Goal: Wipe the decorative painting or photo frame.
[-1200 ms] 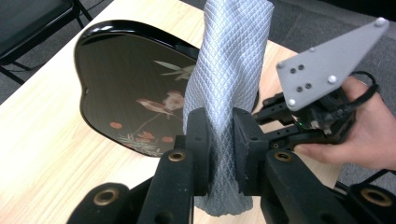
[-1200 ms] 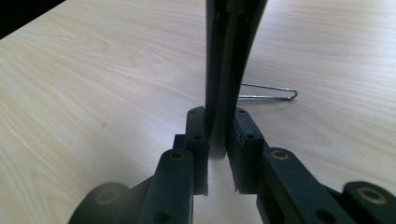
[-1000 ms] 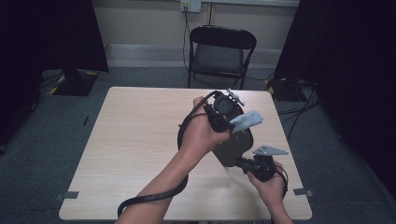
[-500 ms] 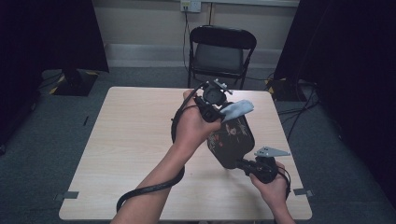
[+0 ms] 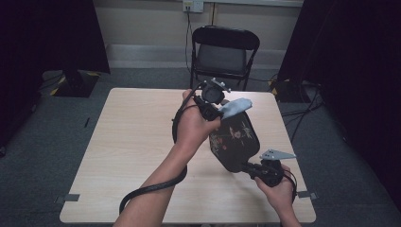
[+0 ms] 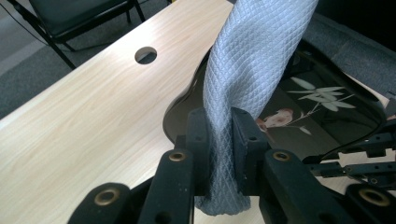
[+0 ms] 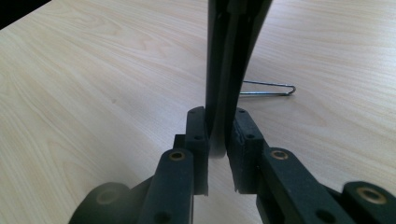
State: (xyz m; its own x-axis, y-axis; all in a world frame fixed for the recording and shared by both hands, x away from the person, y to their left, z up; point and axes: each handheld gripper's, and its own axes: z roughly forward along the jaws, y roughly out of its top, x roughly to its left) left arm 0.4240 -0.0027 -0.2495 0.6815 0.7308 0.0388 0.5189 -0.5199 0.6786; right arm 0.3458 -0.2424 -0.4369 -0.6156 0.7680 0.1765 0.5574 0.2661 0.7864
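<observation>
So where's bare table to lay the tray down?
The left half of the table is bare, from its left edge to the left forearm. The right side is crowded: tray, cloth, left gripper and right gripper.

Left of the black tray (image 5: 235, 140): broad bare table (image 5: 127, 142), free passage. Beyond it, toward the far edge: a round hole (image 6: 146, 54) in the tabletop, then a folding chair (image 5: 222, 52). Just beside its near rim: a thin wire loop (image 7: 268, 89) lying flat.
</observation>
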